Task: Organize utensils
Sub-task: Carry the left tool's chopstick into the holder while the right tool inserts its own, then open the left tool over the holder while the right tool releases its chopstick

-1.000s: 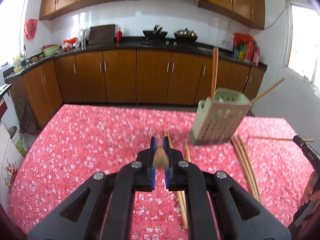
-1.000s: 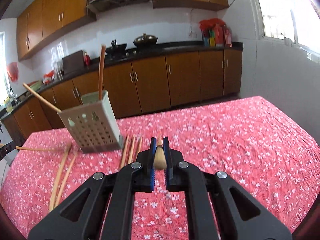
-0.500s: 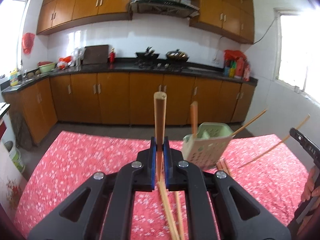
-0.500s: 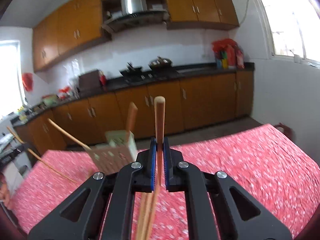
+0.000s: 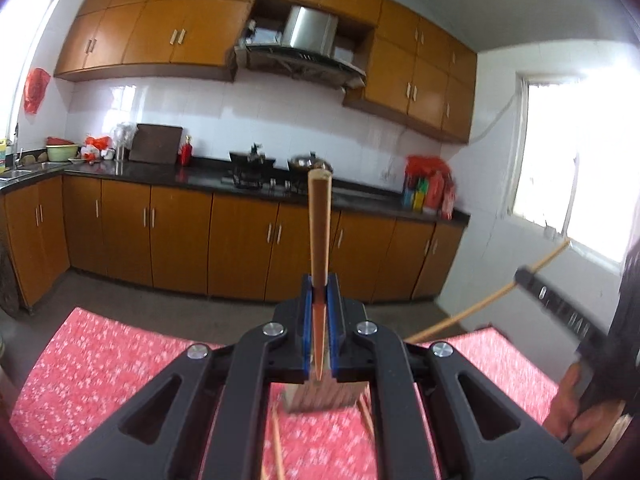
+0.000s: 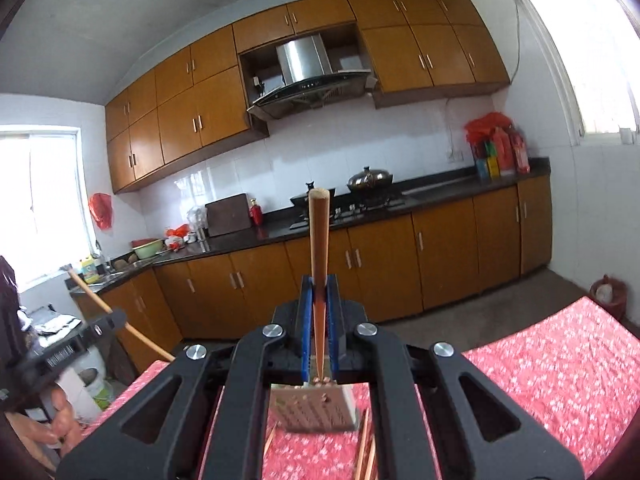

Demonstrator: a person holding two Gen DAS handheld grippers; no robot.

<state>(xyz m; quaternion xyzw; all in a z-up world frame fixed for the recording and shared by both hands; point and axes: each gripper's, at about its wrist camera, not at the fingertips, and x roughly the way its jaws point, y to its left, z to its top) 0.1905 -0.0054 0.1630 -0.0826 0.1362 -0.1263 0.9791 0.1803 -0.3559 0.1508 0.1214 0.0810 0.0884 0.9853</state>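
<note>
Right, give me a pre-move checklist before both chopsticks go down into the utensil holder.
1. Left tongs shut on left chopstick: ok.
2. Right tongs shut on right chopstick: ok.
3. Both chopsticks upright in the pads: ok.
4. Utensil holder below the right tongs: ok.
5. Holder opening visible: not ok, hidden by the tongs.
6. The two chopsticks clear of each other: cannot tell.
</note>
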